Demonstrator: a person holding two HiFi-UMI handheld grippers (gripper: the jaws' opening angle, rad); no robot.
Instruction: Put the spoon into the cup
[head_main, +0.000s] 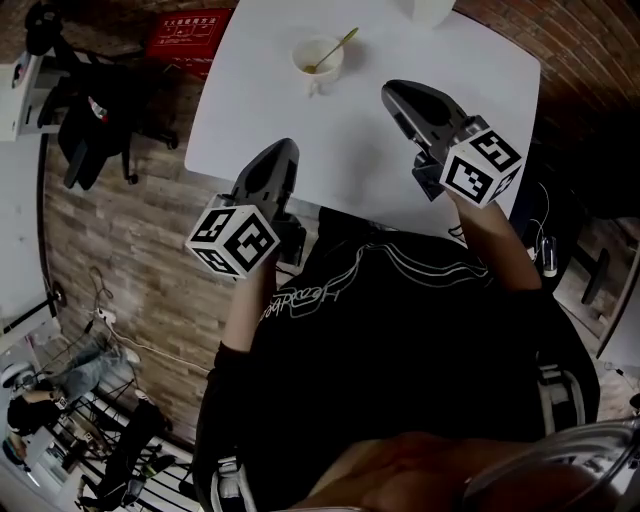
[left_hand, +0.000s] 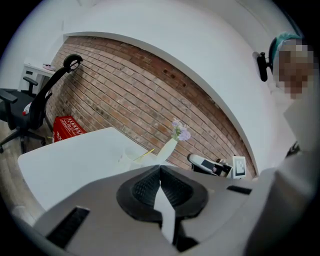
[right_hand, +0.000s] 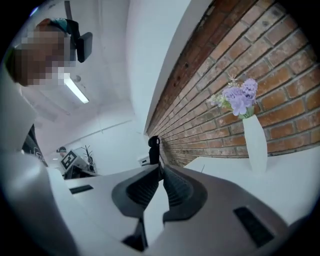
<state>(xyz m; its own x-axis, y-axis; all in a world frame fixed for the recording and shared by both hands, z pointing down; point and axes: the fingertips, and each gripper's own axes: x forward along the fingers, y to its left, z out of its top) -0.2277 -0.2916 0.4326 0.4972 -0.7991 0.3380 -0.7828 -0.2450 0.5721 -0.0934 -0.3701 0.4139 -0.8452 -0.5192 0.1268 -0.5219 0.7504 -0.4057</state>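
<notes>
The head view alone takes in both tools at once over the smooth white bench (head_main: 250, 110). The left tongs (head_main: 284, 152) show over its near edge and the right tongs (head_main: 397, 95) further in. Each is dark and tapered, backed by a cube printed with black-and-white squares. This view also gives the cup (head_main: 318, 55) from above. It is pale and round, standing toward the far side of the bench, with the spoon (head_main: 335, 48) inside it. The spoon's thin yellowish handle leans out over the rim to the right. Both tongs are well apart from the cup.

The left gripper view looks across the bench instead. A black office chair (left_hand: 20, 115) and a red crate (left_hand: 67, 129) sit at the left, and the cup shows low and side-on with the spoon handle slanting up. Just right of it is a slim white vase (left_hand: 169, 148) of lilac flowers (left_hand: 180, 131) before a rough red brick wall (left_hand: 125, 85). Here the left tongs are clenched, ribbed dark pads meeting at the tips with nothing between them.

The right gripper view brings the vase and flowers up large at the right against the brick courses. The right tongs are likewise closed tip to tip, a narrow wedge of gap lower down, gripping nothing.
</notes>
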